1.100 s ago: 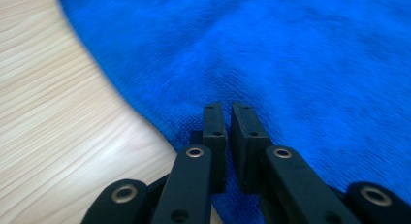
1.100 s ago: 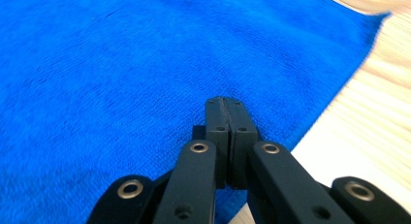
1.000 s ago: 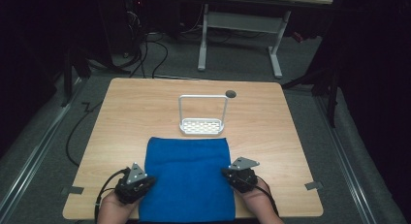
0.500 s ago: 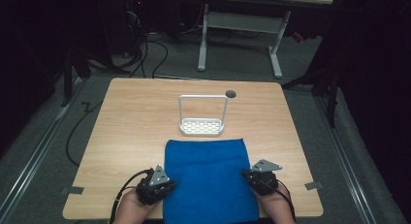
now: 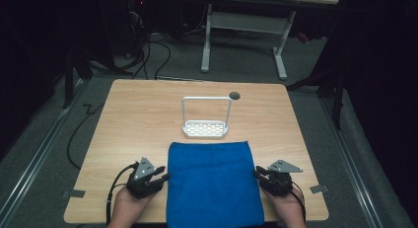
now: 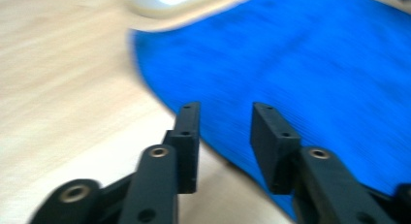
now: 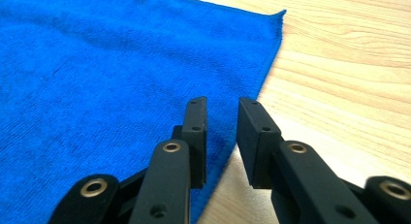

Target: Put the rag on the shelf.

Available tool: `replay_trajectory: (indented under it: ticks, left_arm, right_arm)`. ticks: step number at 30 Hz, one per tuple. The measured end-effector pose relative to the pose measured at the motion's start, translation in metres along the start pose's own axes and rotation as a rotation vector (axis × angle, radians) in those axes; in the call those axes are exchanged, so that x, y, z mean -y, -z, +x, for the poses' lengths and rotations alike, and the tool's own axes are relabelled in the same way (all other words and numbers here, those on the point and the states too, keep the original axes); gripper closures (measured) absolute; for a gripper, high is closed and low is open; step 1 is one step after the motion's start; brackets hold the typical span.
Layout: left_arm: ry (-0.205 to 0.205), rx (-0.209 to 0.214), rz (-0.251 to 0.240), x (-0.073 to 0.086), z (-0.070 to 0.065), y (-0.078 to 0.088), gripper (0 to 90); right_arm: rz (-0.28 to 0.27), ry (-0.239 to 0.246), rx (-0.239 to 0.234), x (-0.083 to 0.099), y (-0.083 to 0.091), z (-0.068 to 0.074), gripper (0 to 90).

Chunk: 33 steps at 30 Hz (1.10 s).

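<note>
We take the blue towel as our landmark: it lies flat on the table, folded into a tidy rectangle, its far edge just short of the white wire rack and its near edge at the table's front edge. We judge it sits there because a fold is just finished and we are letting go.

Our left gripper rests just off the towel's left edge, near its front half. In the left gripper view its fingers stand moderately apart with nothing between them, the towel's edge passing under the gap; they have just been opening. Our right gripper sits just off the towel's right edge, level with the left one. In the right gripper view its fingers are a narrow gap apart, straddling the towel's hem without pressing it; they too have just been opening. Both sit low and beside the cloth, which fits a release rather than a fresh grasp.

Compared with a second ago, the towel lies further right on the table, and both grippers have gone rightward with it. Half a second ago both grippers overlapped the towel's side edges; now they are just clear of it, jaws parted.
</note>
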<state>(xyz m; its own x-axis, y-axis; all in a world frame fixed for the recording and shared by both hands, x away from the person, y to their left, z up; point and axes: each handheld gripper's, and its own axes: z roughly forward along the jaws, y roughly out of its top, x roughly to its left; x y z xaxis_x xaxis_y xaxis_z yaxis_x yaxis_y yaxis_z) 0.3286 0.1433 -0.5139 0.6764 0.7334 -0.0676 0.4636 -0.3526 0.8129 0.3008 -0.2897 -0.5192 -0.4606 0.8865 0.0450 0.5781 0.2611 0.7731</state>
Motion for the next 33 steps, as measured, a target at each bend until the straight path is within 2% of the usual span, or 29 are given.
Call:
replay_trajectory:
  ticks: [3,5,6,8,9,11,15,16,18,20,23,27,29,33]
  left_arm:
    - [0.059,-0.022,-0.008,-0.008,0.014,-0.01,59.7]
    - [0.041,-0.076,0.0,-0.018,0.021,-0.026,57.6]
    - [0.041,-0.076,0.0,-0.018,0.021,-0.026,56.8]
    - [0.047,-0.09,0.003,-0.027,0.028,-0.044,55.9]
    - [0.047,-0.09,0.003,-0.027,0.028,-0.044,55.8]
    - [0.049,-0.103,0.028,-0.032,0.031,-0.062,54.3]
    - [0.048,-0.107,0.059,-0.039,0.033,-0.079,54.2]
    - [0.046,-0.117,0.049,-0.04,0.033,-0.081,54.2]
    - [0.08,-0.096,0.037,-0.04,0.037,-0.084,57.4]
    - [0.085,-0.093,0.048,-0.04,0.038,-0.086,58.4]
    - [0.072,-0.089,0.039,-0.04,0.037,-0.086,61.3]
    - [0.098,-0.067,0.031,-0.04,0.04,-0.086,65.8]
    - [0.101,-0.06,0.033,-0.04,0.041,-0.086,68.3]
    - [0.08,-0.049,0.042,-0.04,0.038,-0.087,72.3]
  right_arm:
    - [-0.014,-0.006,-0.004,-0.001,0.001,-0.001,74.0]
    - [-0.024,-0.002,-0.014,-0.002,0.001,0.0,73.2]
    - [-0.023,-0.005,-0.014,-0.003,0.002,0.0,73.0]
    - [-0.026,0.001,-0.025,-0.003,0.001,0.001,72.1]
    - [-0.026,0.001,-0.025,-0.003,0.001,0.001,72.1]
    - [-0.031,0.007,-0.029,-0.005,0.001,0.003,71.9]
    - [-0.035,0.003,-0.033,-0.005,0.001,0.003,71.7]
    - [-0.035,0.003,-0.033,-0.005,0.001,0.003,71.7]
    - [-0.034,0.008,-0.037,-0.004,0.0,0.002,71.5]
    - [-0.032,0.001,-0.037,-0.004,-0.001,0.003,71.3]
    - [-0.028,-0.009,-0.04,-0.004,-0.003,0.002,69.2]
    - [-0.034,-0.005,-0.031,-0.005,-0.005,0.003,65.5]
    - [-0.044,-0.013,-0.021,-0.008,-0.007,0.004,62.9]
    - [-0.045,-0.036,0.006,-0.022,-0.019,0.001,59.0]
